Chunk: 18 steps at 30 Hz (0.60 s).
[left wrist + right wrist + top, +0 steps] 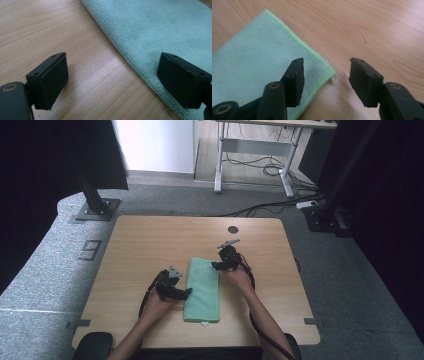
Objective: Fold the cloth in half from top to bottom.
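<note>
Jaws of both grippers gape, straddling edges of the folded green microfibre cloth [202,289] (nothing gripped yet); next fold seems pending.

Two bare forearms come in from the bottom of the high view and angle toward each other, each hand wrapped around the body of a pair of tongs. The left hand [156,304] sits nearer the person, its wrist roughly straight, and the left tongs [186,293] point to the person's right, low and close to level. The right hand [239,276] is stretched farther forward, and the right tongs [215,265] point to the person's left. In the left gripper view the two black jaws of the left tongs stand wide apart with nothing between them. In the right gripper view the right tongs' jaws are likewise spread, gripping nothing.
</note>
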Motion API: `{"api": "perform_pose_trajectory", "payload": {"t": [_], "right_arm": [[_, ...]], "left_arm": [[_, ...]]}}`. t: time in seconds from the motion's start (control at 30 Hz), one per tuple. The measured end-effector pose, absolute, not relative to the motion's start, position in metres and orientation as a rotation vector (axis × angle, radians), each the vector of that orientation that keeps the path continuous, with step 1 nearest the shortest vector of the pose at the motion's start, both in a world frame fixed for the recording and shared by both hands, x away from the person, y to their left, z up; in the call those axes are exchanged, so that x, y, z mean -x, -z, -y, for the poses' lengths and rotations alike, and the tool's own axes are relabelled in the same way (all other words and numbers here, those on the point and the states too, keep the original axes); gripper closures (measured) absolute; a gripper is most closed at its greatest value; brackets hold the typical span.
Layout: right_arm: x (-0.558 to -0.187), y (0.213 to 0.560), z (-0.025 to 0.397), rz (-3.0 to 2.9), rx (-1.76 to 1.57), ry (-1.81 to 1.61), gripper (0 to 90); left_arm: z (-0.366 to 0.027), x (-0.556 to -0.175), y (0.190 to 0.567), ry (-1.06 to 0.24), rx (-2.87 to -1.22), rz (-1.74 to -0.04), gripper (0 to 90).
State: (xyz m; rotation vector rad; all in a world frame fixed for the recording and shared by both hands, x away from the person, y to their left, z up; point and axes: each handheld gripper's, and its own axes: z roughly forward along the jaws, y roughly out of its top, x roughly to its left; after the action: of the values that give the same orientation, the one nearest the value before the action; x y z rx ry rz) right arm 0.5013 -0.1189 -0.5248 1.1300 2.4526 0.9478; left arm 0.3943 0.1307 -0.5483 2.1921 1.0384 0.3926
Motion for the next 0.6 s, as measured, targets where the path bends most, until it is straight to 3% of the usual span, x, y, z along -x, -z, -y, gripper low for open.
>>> {"api": "perform_pose_trajectory", "payload": {"t": [0.17,0.3,0.43,0.6], "right_arm": [[-0.5070,0.5330,0.1120,-2.509,-1.067,-0.910,49.2],[-0.5081,0.5348,0.1138,-2.526,-1.098,-0.947,57.8],[-0.5068,0.5345,0.1163,-2.545,-1.118,-0.979,75.8],[-0.5050,0.5339,0.1145,-2.555,-1.102,-0.979,83.5]], "left_arm": [[-0.1307,-0.3944,0.5483,-0.391,-2.192,-1.039,10.1],[-0.1307,-0.3944,0.5483,-0.391,-2.192,-1.039,10.1],[-0.1306,-0.3943,0.5484,-0.391,-2.190,-1.042,10.0],[-0.1306,-0.3943,0.5484,-0.390,-2.190,-1.044,10.0]]}}
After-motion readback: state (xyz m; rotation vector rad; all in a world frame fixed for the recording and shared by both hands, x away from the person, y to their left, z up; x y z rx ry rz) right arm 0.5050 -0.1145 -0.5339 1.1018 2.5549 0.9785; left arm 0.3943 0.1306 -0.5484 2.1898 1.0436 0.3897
